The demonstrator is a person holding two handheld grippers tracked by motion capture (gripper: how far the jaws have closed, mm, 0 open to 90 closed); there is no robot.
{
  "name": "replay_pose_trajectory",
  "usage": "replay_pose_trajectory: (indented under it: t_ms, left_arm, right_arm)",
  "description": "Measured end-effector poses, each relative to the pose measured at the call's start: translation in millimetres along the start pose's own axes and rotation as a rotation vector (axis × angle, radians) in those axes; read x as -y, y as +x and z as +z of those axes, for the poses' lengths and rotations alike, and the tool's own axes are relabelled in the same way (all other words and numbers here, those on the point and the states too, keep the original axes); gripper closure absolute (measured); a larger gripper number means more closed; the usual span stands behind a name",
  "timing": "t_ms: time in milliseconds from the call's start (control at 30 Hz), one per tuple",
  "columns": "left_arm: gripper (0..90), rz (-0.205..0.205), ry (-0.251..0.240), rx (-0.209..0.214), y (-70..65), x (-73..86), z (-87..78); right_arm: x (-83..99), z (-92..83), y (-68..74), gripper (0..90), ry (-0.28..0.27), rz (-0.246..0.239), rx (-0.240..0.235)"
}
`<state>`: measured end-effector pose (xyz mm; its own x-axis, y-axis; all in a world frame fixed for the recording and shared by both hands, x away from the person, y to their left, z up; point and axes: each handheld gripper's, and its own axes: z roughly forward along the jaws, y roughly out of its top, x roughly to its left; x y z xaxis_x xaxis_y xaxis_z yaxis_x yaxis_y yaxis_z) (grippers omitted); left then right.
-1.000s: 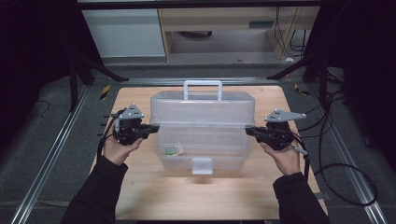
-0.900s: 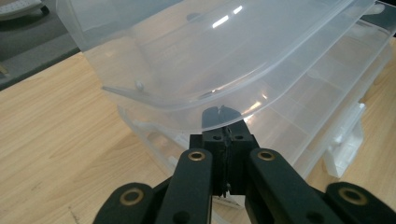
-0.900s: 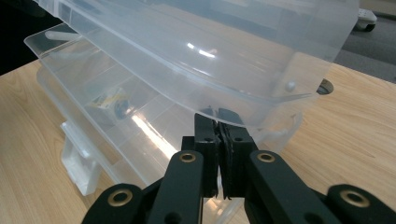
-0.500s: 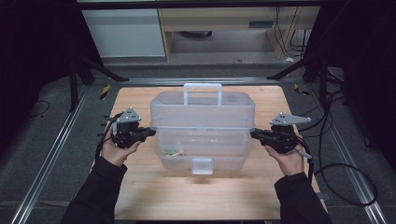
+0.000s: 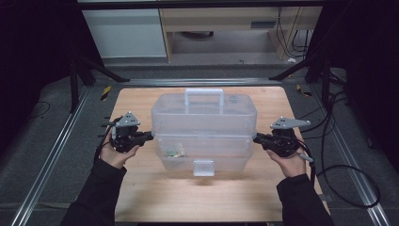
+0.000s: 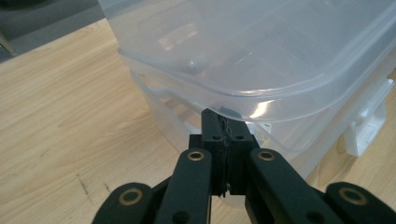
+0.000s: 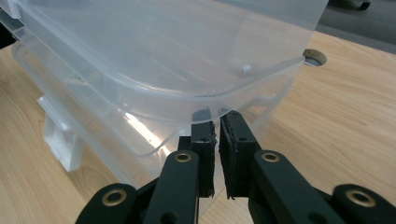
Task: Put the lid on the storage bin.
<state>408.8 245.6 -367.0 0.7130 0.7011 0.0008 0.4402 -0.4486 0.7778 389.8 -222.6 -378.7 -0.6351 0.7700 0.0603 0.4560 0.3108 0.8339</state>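
A clear plastic storage box [image 5: 202, 157] stands in the middle of the wooden table [image 5: 136, 101]. Its domed lid [image 5: 203, 115] has a white handle [image 5: 203, 94], and a white latch [image 5: 203, 167] is on the near side. My left gripper [image 5: 149, 136] is shut, its tips tucked under the lid's rim at the box's left end. The left gripper view shows those tips [image 6: 223, 123] just below the lid [image 6: 261, 51]. My right gripper [image 5: 258, 138] mirrors it at the right end. Its jaws [image 7: 216, 122] stand together with a thin slit, under the lid's edge [image 7: 163, 46].
Small greenish items [image 5: 175, 151] lie inside the box's lower part. A round hole [image 7: 314, 57] is in the tabletop beyond the box. Metal rails [image 5: 51, 155] run along both table sides, and cables [image 5: 348, 169] trail at the right. Bare wood lies in front of the box.
Both grippers have shifted slightly toward the near edge of the table, staying at the box's ends. The box keeps its place.
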Motion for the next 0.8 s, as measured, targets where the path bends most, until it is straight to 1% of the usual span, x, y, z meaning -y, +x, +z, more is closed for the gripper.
replay_pose_trajectory:
  t_ms: [133, 167, 367, 533, 600, 700, 800]
  left_arm:
    - [89.0, 0.006, 0.015, -0.001, -1.9, 1.9, 3.5]
    - [88.9, 0.007, 0.017, -0.002, -2.1, 2.1, 4.0]
    - [88.7, 0.004, 0.037, -0.001, -1.7, 5.1, 7.0]
    - [88.7, 0.006, 0.052, -0.001, -2.1, 6.3, 9.7]
    - [88.6, 0.005, 0.054, -0.001, -2.1, 6.7, 9.9]
    - [88.6, 0.006, 0.069, -0.007, -1.4, 8.6, 12.2]
    - [88.6, 0.001, 0.082, -0.004, -0.3, 10.7, 14.9]
  right_arm:
    - [2.3, 1.6, 0.3, 84.0, 0.019, -0.002, 0.004]
    - [3.0, 1.7, 0.0, 83.7, 0.023, -0.008, 0.011]
    - [6.5, 1.5, -1.9, 82.9, 0.031, -0.005, 0.018]
    - [8.5, 2.9, -1.9, 82.8, 0.044, -0.016, 0.027]
    - [9.1, 3.3, -2.1, 82.7, 0.046, -0.015, 0.026]
    - [10.8, 4.3, -3.1, 82.6, 0.051, -0.014, 0.029]
    - [13.2, 6.2, -4.3, 82.4, 0.066, -0.013, 0.028]
